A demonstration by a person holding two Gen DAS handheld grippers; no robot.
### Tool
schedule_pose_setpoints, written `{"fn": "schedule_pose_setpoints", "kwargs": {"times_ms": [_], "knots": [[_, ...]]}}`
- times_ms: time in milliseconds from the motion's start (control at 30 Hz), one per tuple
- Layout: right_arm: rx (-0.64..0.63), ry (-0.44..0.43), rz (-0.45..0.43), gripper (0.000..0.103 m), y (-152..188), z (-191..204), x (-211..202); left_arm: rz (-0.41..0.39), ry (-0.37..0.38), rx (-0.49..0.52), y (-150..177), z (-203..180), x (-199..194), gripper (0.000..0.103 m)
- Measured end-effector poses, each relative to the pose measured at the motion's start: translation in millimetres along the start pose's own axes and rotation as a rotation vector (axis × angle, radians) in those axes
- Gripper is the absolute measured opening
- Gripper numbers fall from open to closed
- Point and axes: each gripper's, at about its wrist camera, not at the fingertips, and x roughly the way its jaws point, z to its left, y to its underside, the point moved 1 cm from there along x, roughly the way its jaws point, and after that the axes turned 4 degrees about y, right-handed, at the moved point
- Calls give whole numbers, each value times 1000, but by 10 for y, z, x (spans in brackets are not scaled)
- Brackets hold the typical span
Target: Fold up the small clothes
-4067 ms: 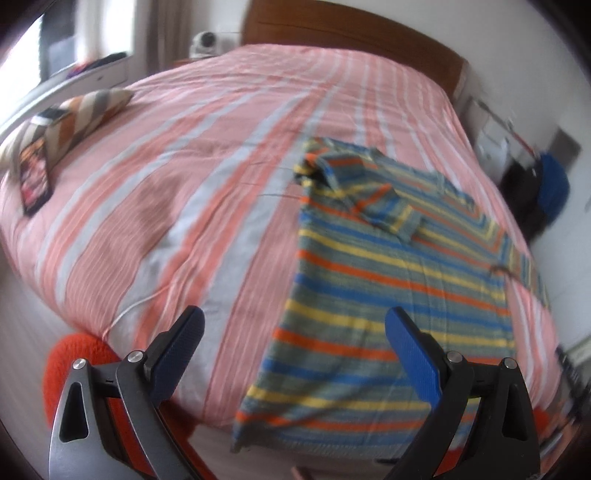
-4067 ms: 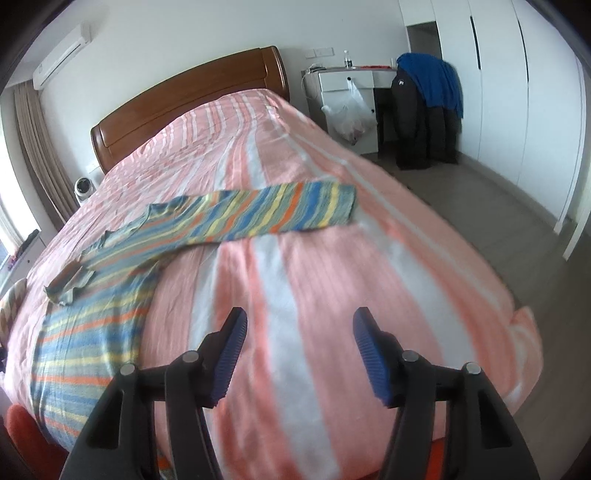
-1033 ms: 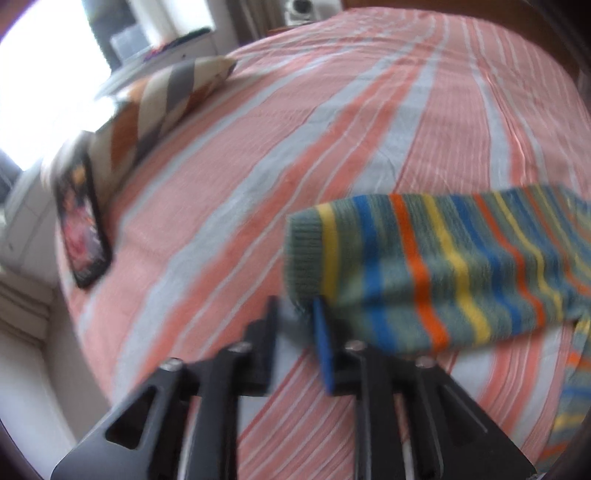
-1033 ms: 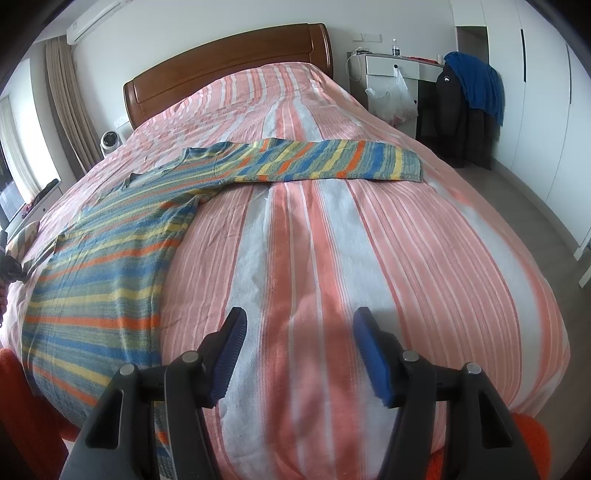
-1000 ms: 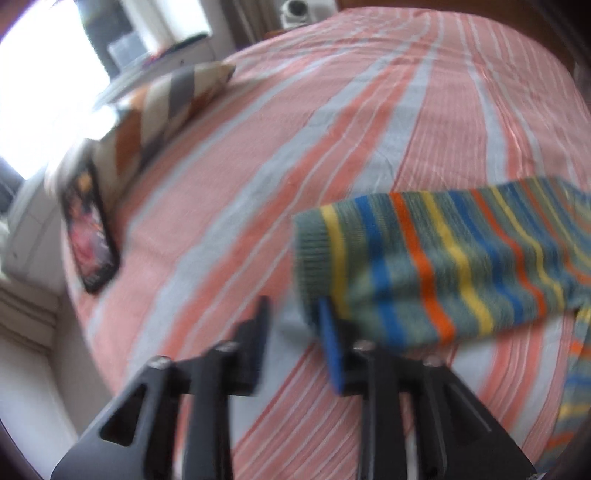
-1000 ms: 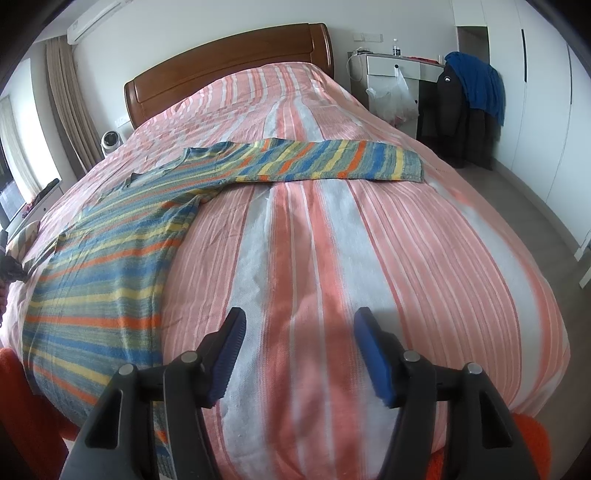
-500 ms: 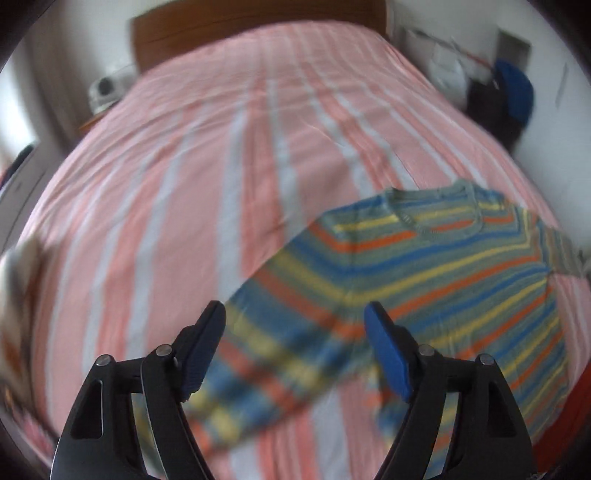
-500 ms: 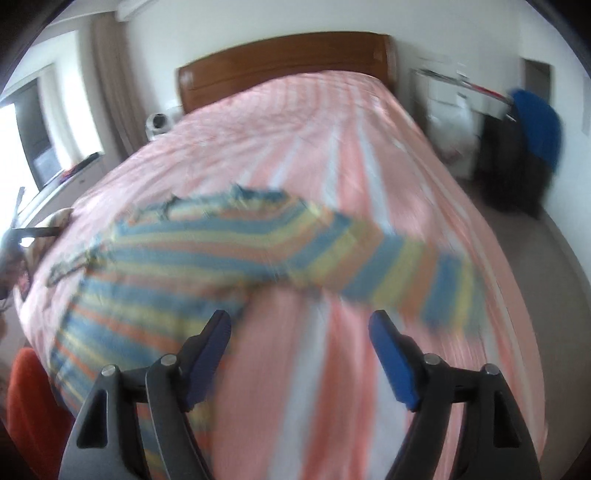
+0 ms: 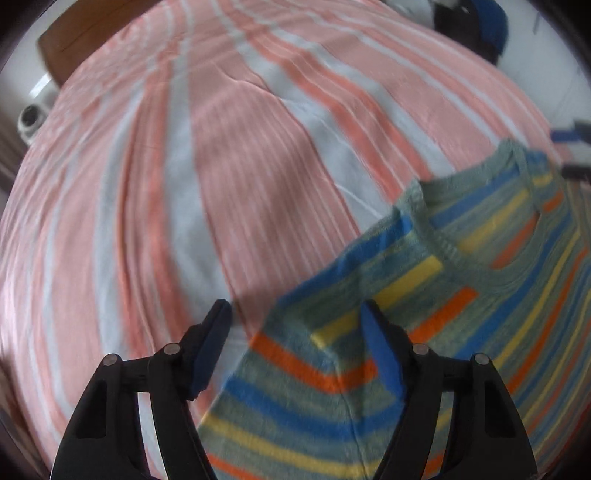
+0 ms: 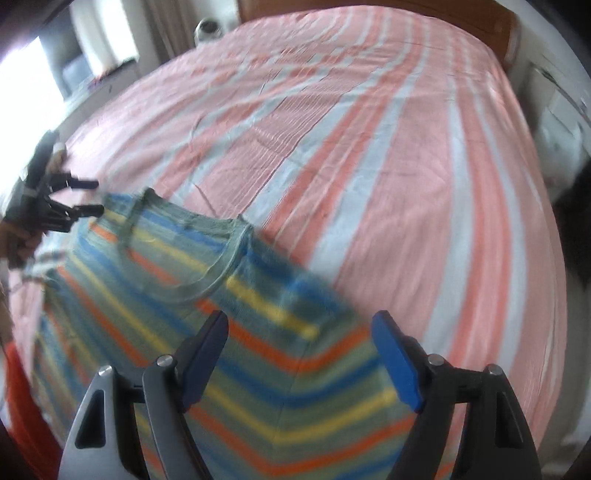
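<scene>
Sweater: a striped sweater (image 9: 461,295) lies flat on the bed, filling the lower right of the left wrist view and the lower left of the right wrist view (image 10: 221,314); its neckline faces the head of the bed.
Left gripper (image 9: 295,347): jaws apart and closing a little; one shoulder of the sweater lies under them, with the pads clear of it.
Right gripper (image 10: 299,354): jaws spread wide over the other shoulder, gripping nothing.
Open room: the striped bedspread (image 9: 184,184) is bare above and beside the sweater, up to the wooden headboard (image 10: 509,26).
Edges: the sweater's hem is cut off at the bottom of both views.
Hard to make out: both views are blurred; the stripes smear.
</scene>
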Motion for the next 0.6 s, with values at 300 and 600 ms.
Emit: {"fn": "schedule_pose_setpoints", "kwargs": {"times_ms": [300,600], "knots": [[-95,11,101,6,-150,197,567,-46,-115,123,13,-283,-104,5],[-131,370,3,4,-203,345,484,-128,-266,-23,-202,-181,122,3]]}}
